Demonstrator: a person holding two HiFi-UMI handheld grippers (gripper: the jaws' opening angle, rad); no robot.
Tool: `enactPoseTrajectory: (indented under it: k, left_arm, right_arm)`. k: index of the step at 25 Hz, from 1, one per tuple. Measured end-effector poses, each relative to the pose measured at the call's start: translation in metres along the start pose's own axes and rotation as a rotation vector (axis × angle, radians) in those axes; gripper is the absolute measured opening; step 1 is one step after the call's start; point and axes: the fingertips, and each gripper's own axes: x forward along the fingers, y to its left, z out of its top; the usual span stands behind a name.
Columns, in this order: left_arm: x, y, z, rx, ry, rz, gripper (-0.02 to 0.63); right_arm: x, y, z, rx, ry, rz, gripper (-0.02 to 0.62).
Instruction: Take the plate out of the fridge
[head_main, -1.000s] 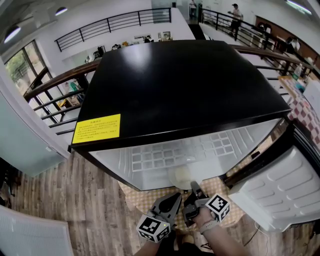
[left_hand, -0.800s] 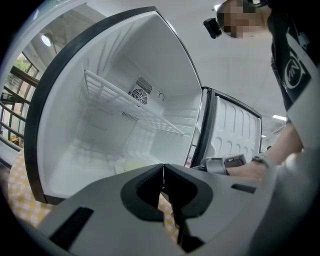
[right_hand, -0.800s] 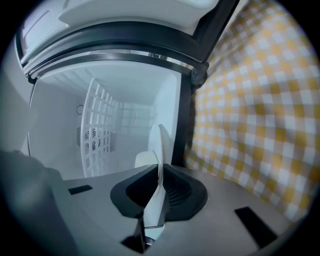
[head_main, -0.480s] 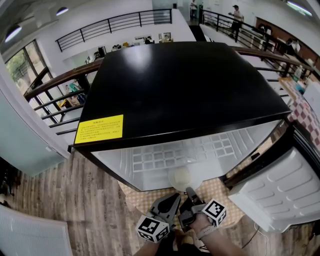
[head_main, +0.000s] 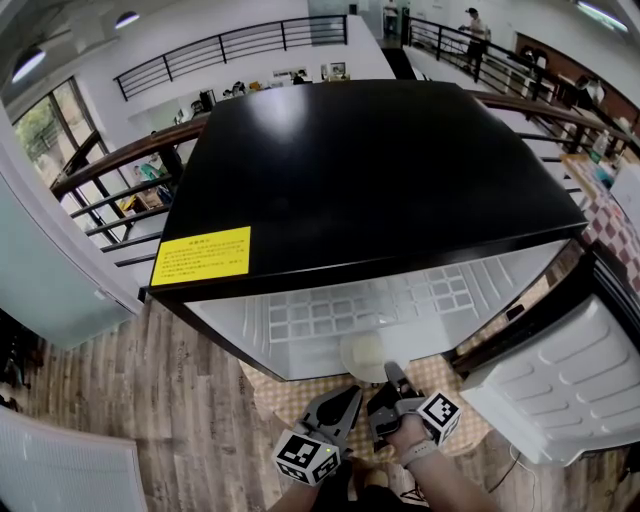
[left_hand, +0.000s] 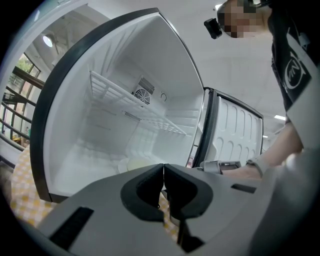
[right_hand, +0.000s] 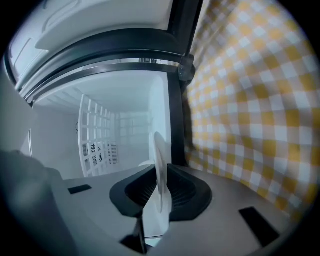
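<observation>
**Right gripper clamped on the plate at the fridge mouth**

Your right gripper (right_hand: 161, 192) has its 2 jaws closed on the rim of the pale plate (right_hand: 160, 172). In the right gripper view the plate stands edge-on between the dark pads, which press on both of its faces. In the head view that gripper (head_main: 391, 376) reaches toward 12 o'clock from your hand (head_main: 412, 438). The plate (head_main: 362, 355) is at its tip, at the 6 o'clock edge of the fridge's (head_main: 370, 170) white interior. From these views you cannot tell whether the plate is resting on the fridge floor or lifted just off it.

Your left gripper (left_hand: 163, 172) holds nothing. Its 2 jaws are pressed together with no gap between them. In the head view it (head_main: 350, 394) is just beside the right one, at about 8 o'clock from it and outside the fridge. Its own view looks into the open compartment. There the plate (left_hand: 136, 163) shows low at the front and 1 wire shelf (left_hand: 135, 106) crosses higher up.

The fridge door (head_main: 560, 380) stands wide open, at 4 o'clock from the plate in the head view. A yellow-and-white checked cloth (head_main: 288, 397) lies under the fridge front, and it fills the 3 o'clock side of the right gripper view (right_hand: 250, 125). 1 yellow label (head_main: 200, 257) sits on the black top, near its front left corner.
</observation>
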Motion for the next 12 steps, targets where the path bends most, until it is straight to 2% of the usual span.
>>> enactPoseTrajectory:
  k: [8,12]
  left_arm:
    - [-0.0039,0.0039,-0.0014,-0.002,0.005,0.01,0.009]
    - [-0.0041,0.0037,-0.0027,-0.006,0.005,0.01,0.009]
  right_arm:
    - [-0.0001,-0.0013,0.0003,0.067,-0.019,0.034,0.048]
    - [0.0007,0.0003,-0.0029,-0.003,0.009,0.02,0.048]
